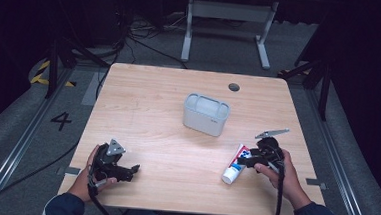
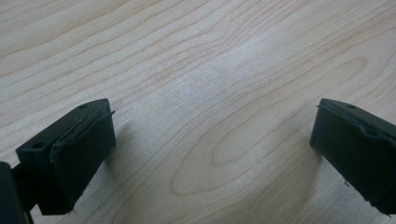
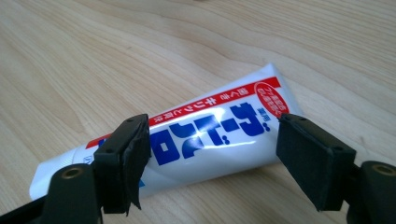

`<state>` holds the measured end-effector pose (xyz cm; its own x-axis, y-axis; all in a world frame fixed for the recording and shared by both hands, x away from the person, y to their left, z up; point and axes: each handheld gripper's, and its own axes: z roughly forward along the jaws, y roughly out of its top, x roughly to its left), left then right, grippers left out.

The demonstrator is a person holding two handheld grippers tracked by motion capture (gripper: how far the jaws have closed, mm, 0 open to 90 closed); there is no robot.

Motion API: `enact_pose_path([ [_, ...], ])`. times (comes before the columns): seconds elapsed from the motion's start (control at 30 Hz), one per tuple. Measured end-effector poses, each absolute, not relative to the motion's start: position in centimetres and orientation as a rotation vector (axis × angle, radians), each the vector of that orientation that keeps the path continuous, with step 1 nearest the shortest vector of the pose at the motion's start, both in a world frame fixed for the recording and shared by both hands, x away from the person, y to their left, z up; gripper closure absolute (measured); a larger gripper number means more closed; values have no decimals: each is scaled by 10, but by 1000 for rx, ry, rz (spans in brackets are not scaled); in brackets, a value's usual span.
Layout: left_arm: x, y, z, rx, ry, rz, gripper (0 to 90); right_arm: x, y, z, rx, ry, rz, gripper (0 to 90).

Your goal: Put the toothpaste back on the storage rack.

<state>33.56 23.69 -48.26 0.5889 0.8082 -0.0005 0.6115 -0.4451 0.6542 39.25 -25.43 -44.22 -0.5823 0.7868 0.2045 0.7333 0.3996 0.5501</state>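
A white toothpaste tube (image 1: pixel 235 166) with red and blue print lies flat on the wooden table (image 1: pixel 148 110) at the right front, its cap toward the front edge. My right gripper (image 1: pixel 246 160) is down at the tube with its jaws open. In the right gripper view the tube (image 3: pixel 205 133) lies crosswise between the two black pads (image 3: pixel 125 161), and the right gripper (image 3: pixel 214 136) straddles its printed end. My left gripper (image 1: pixel 133 170) rests low at the left front, open, and in its own view the left gripper (image 2: pixel 212 133) has only bare wood between its jaws.
A pale grey rectangular holder (image 1: pixel 205 115), open at the top, stands in the middle of the table. A round dark grommet (image 1: pixel 234 86) sits near the far edge. Beyond the table are a white desk frame (image 1: pixel 229 19), floor cables and dark stand legs.
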Motion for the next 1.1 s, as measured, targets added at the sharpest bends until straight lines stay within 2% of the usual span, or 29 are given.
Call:
enact_pose_path([
  [0.17,334,237,-483,2204,1127,413,5,383,-252,-437,1460,2548,883,280],
  [0.6,335,237,-483,2204,1127,409,5,400,-233,-446,1564,2607,857,116],
  [0.67,335,237,-483,2205,1125,410,5,401,-229,-447,1551,2615,827,118],
  [0.7,335,237,-483,2204,1124,408,5,403,-223,-452,1531,2640,774,169],
  [0.77,335,237,-483,2208,1114,416,5,402,-214,-454,1457,2635,721,171],
  [0.97,336,238,-483,2211,1110,417,5,404,-201,-454,1334,2643,628,278],
  [1.03,336,238,-483,2209,1112,414,5,402,-191,-453,1233,2638,552,374],
  [1.1,335,237,-483,2207,1117,413,5,400,-187,-452,1202,2646,576,419],
])
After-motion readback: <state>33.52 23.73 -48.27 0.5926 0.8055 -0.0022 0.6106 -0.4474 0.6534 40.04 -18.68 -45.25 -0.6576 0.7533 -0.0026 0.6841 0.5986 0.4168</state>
